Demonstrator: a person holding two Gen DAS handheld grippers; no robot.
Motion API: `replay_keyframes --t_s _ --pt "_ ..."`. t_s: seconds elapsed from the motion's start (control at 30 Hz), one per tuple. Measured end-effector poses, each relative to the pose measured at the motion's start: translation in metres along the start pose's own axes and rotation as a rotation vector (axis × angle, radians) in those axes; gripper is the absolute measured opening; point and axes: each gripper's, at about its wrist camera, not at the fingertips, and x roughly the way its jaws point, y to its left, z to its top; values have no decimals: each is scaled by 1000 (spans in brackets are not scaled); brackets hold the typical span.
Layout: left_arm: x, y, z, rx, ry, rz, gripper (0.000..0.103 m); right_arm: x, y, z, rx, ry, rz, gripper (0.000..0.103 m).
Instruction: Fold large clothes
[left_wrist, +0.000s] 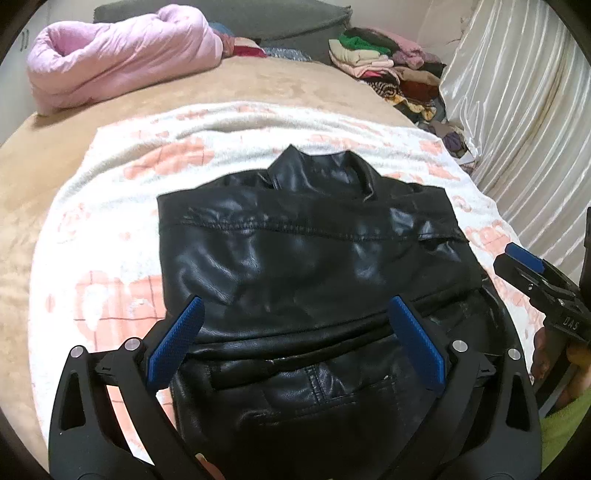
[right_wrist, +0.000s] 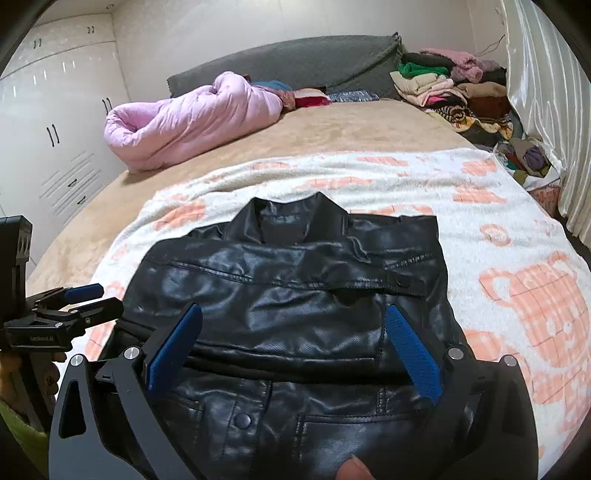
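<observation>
Jacket: we see the black leather jacket (left_wrist: 306, 266) folded flat on the patterned blanket (left_wrist: 122, 173), collar at 12 o'clock
Left gripper (left_wrist: 293, 341): we hold it spread wide, empty
Right gripper (right_wrist: 291, 349): spread wide, empty, above the jacket

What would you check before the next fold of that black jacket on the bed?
1. Left claw empty: ok, its blue pads stand wide apart with nothing pinched.
2. Right claw empty: ok, also wide open above the jacket.
3. Jacket lying flat on the blanket: ok, sides already folded in, collar pointing away.
4. Bottom part folded up evenly: cannot tell, the near edge is hidden under the claws.
5. Room around the jacket: ok, the pink quilt and clothes pile lie far off.
</observation>
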Motion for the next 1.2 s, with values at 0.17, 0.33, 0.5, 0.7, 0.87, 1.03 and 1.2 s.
replay_keyframes --t_s 0.17,0.33,0.5,0.7,0.87,1.03,1.2 --pt "-17 -8 5 12 -40 16 93 -13 8 4 -20 -31 17 99" --pt "-36 -17 1 24 -88 24 93 -31 16 7 -44 -65 31 99" --pt "-51 -28 -3 40 -112 16 93 -48 19 7 -54 -89 33 99" --pt "-67 -43 -11 55 -130 7 93 -70 20 6 -62 -123 43 99" --pt "-73 -53 -18 62 -134 2 93 -87 21 4 -79 -146 47 99" --pt "-83 -60 -25 66 -140 -10 93 -103 23 0 -97 -162 55 99" --pt "-92 -67 -32 66 -145 -20 93 -117 23 -5 -102 -177 66 99"
